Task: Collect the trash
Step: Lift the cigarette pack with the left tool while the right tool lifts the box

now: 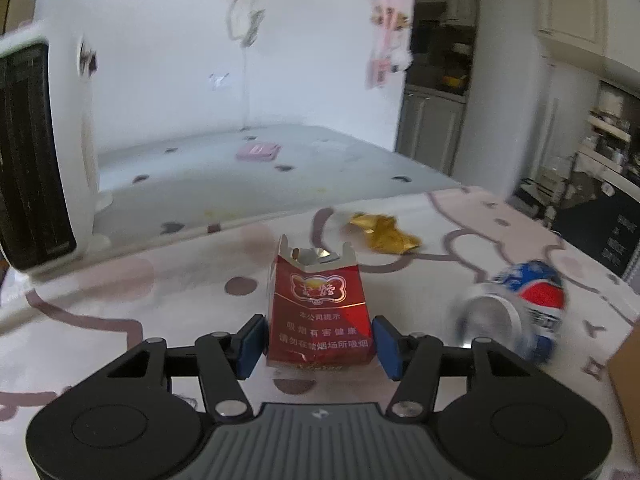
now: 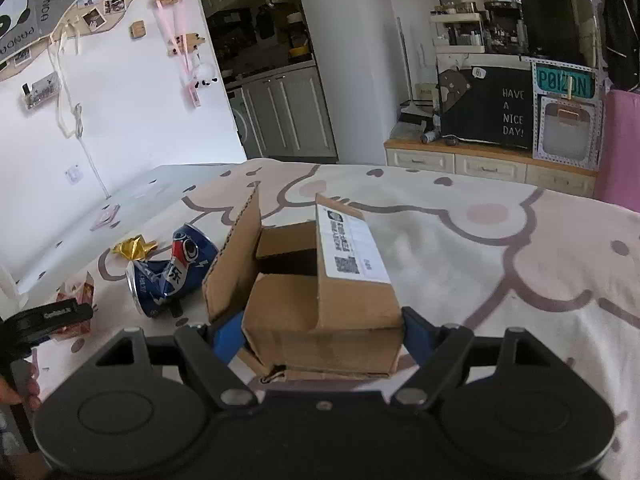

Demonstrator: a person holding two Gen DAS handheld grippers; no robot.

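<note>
Nearest our left lens, the left gripper [image 1: 319, 344] has its blue pads on either flank of a red, torn-open paper cigarette packet [image 1: 320, 316]; the jaws look clenched on it, the pads touching or all but touching its sides. The packet stands upright on the pink cartoon-print tablecloth [image 1: 120, 300]. At two o'clock from it lies a crumpled gold foil wrapper [image 1: 386, 233], and at three o'clock a crushed blue-and-red drink can [image 1: 520, 308] on its side, blurred in this view.

Through the right lens, the right gripper [image 2: 322, 330] clamps a small brown cardboard box [image 2: 320, 300] with its flaps up and a white shipping label on one of them. The box's opening faces upward, so we take it as the bin. At nine o'clock from the box lie the can and the foil, and farther out the packet with the left gripper's black finger over it.

We judge this to be the pickup of the first piece; can and foil remain on the cloth. Next, we need to lift the packet clear, carry it toward three o'clock over the can, and let it drop between the raised flaps while the right gripper steadies the box.
</note>
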